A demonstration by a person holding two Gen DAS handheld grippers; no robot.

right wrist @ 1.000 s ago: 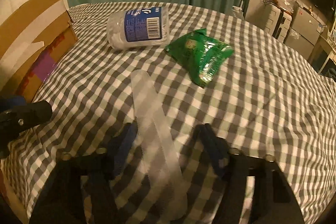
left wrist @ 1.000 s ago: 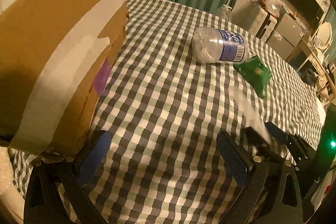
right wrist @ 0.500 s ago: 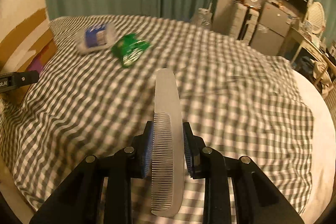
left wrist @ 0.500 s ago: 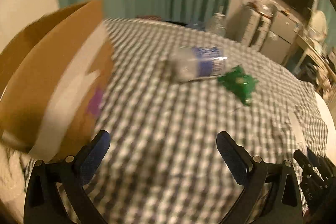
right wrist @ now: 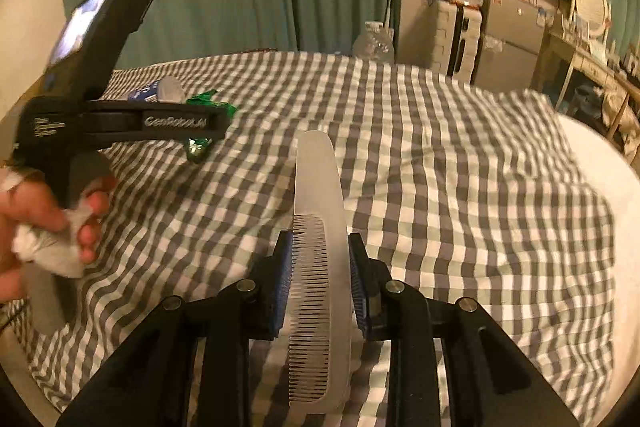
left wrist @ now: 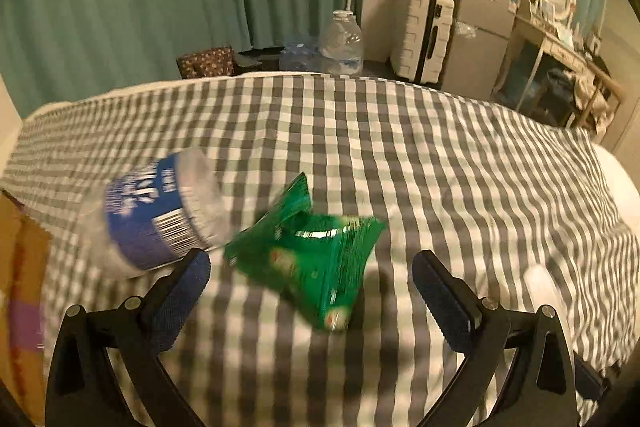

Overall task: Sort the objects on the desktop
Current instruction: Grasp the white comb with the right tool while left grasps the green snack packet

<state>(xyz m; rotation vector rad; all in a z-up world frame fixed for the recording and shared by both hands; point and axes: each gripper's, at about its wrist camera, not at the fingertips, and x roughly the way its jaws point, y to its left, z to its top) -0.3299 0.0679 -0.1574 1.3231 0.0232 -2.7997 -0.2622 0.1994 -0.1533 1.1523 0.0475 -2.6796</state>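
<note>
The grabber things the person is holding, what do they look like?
Each gripper is black plastic, with two long fingers tipped by dark blue textured pads. Round silver bolts sit at the joints. The left gripper has grey writing along its side, a lit screen on a slanted black block on top, and a handle below. The hand on that handle has white cloth around it. The right gripper looks the same.

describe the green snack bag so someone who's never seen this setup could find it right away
On the grey-and-white checked cloth, look just ahead of the open left gripper. The green snack bag lies there, crumpled, beside a clear bottle on its side. It is the only shiny green thing; the bottle has a blue label.
</note>
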